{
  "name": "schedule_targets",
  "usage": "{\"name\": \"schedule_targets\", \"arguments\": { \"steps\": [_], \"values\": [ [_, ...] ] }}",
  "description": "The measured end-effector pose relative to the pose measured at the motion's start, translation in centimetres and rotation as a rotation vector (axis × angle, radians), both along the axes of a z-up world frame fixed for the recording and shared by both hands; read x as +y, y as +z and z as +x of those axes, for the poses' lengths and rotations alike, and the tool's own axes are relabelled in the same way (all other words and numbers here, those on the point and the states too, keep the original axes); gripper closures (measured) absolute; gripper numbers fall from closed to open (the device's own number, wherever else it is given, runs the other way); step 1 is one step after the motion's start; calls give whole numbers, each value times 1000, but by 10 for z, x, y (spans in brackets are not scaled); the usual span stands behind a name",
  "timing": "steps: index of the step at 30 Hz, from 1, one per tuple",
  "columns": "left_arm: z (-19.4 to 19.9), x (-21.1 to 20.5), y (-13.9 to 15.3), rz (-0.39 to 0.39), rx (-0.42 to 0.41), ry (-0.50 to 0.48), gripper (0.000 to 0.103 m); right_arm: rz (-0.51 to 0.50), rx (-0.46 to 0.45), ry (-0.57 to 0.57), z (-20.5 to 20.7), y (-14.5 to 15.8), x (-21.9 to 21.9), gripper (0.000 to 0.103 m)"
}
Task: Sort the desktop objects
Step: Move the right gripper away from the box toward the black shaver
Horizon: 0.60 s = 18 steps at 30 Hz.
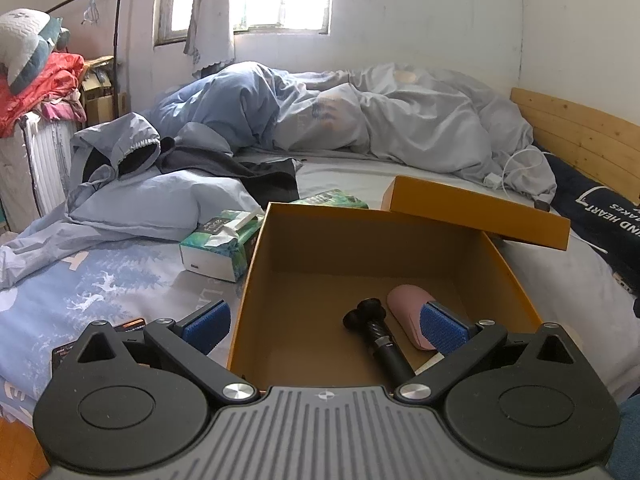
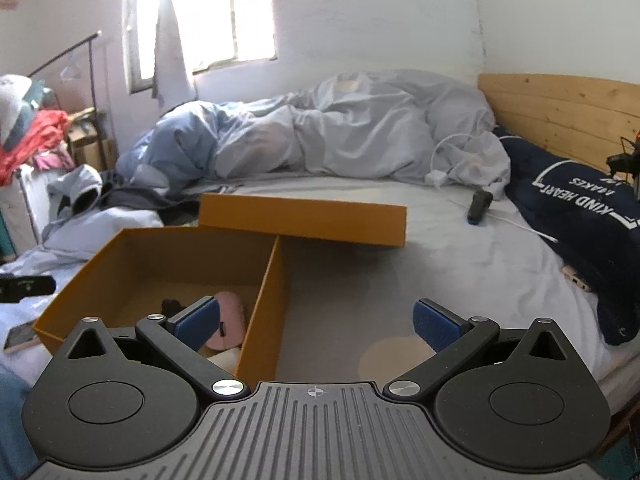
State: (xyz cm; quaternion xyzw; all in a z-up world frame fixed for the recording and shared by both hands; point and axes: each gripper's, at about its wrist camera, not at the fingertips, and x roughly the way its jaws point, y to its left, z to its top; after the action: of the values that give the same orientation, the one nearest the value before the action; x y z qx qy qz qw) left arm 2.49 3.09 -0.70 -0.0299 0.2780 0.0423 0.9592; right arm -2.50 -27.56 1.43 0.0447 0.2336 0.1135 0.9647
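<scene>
Both sets of fingers spread wide, gripping nothing: left gripper poised over the near wall of the orange box, right gripper just right of that box over bare sheet.

Already lying on the box floor, side by side: black handle-like tool, pink oval case, plus something pale at the near corner, too hidden to name. Still outside, near the left gripper: phone flat on the bedding, tissue pack against the box's left wall. Further back: lid propped on the far right corner. Furthest: small dark device beside a white cable.

If more remains to gather, judged best to approach flat items low, pinch across the narrow side, lift clear of the wall before lowering in, and keep away from the tilted lid.
</scene>
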Motion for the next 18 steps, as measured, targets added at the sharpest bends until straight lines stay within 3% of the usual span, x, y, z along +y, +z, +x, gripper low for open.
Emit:
{"name": "schedule_targets", "arguments": {
  "steps": [6,18],
  "values": [
    [5,-4,0,-15,8,-1,0,25,7,-30,13,-5,-20,0],
    [38,-27,1,-41,22,-45,0,56,-4,-108,65,19,-57,0]
  ]
}}
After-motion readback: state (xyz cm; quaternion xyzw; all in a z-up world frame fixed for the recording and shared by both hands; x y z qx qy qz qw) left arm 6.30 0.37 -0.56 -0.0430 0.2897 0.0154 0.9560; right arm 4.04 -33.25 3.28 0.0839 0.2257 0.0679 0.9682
